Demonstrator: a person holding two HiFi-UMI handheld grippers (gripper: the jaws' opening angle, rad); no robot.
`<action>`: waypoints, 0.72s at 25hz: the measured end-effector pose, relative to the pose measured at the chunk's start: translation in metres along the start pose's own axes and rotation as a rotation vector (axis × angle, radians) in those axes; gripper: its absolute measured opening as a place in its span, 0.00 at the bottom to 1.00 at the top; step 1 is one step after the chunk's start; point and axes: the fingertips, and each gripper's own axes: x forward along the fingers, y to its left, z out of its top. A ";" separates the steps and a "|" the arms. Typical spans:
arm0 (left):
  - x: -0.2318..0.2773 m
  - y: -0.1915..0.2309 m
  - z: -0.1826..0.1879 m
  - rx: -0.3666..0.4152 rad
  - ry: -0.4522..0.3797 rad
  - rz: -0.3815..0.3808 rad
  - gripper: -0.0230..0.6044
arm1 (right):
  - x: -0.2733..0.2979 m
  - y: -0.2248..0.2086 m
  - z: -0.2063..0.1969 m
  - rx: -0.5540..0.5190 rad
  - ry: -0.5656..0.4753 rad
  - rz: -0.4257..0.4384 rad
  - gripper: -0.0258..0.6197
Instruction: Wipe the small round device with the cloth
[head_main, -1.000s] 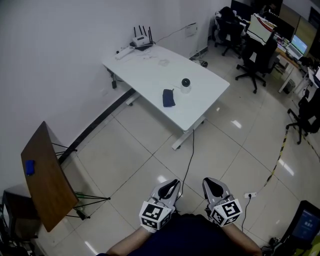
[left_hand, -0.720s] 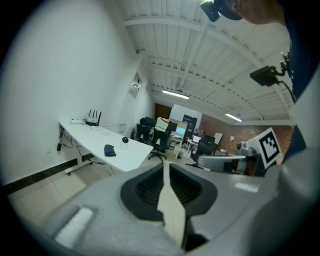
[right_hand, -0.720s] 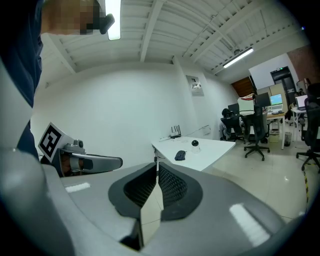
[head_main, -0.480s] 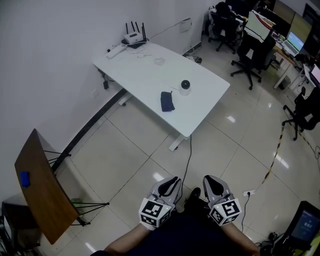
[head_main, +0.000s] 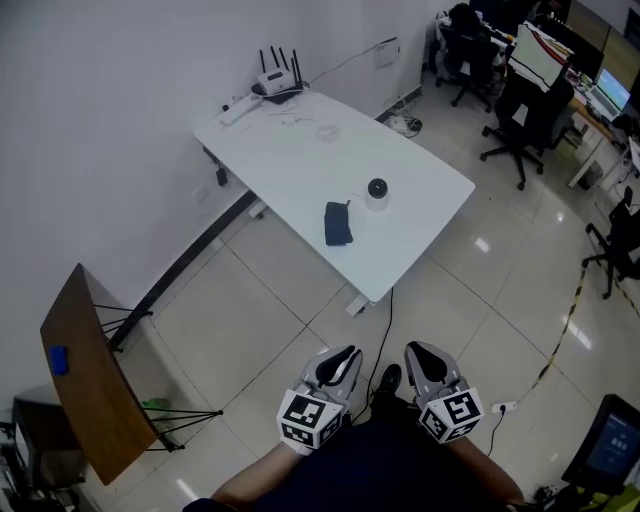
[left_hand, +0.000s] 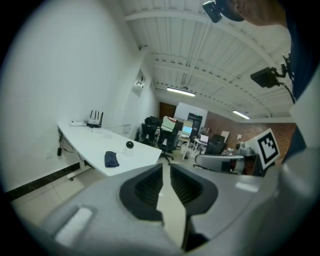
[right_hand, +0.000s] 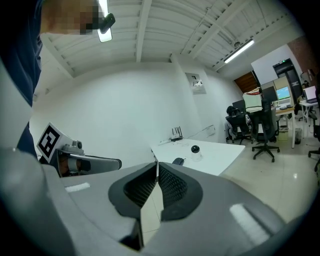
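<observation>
The small round device (head_main: 377, 188), a black ball on a white base, stands on the white table (head_main: 290, 150). A dark blue cloth (head_main: 338, 223) lies just to its left. Both are far ahead, and also show small in the left gripper view as device (left_hand: 129, 145) and cloth (left_hand: 111, 159). The right gripper view shows the device (right_hand: 195, 149) too. My left gripper (head_main: 338, 362) and right gripper (head_main: 425, 362) are held side by side over the tiled floor, well short of the table. The left jaws have just been opening and stand a narrow gap apart, with nothing between them. The right jaws are shut and empty.
A router (head_main: 278, 82) and a power strip (head_main: 238, 108) sit at the table's far end by the wall. A tilted brown folding table (head_main: 90, 370) bearing a blue thing (head_main: 59, 360) stands at left. Office chairs (head_main: 525, 110) and desks fill the right. A cable (head_main: 385, 320) runs across the floor.
In the head view the white table has come nearer and sits lower. Both grippers have gone forward with the person, keeping their place at the bottom. A shoe now shows between them.
</observation>
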 end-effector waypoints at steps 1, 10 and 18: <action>0.009 -0.002 0.005 0.004 -0.005 0.006 0.11 | 0.003 -0.008 0.005 -0.001 -0.001 0.008 0.07; 0.076 -0.007 0.030 0.011 -0.007 0.077 0.12 | 0.027 -0.080 0.034 0.019 -0.005 0.063 0.07; 0.102 -0.001 0.044 0.002 -0.002 0.118 0.13 | 0.045 -0.109 0.045 0.036 0.000 0.089 0.07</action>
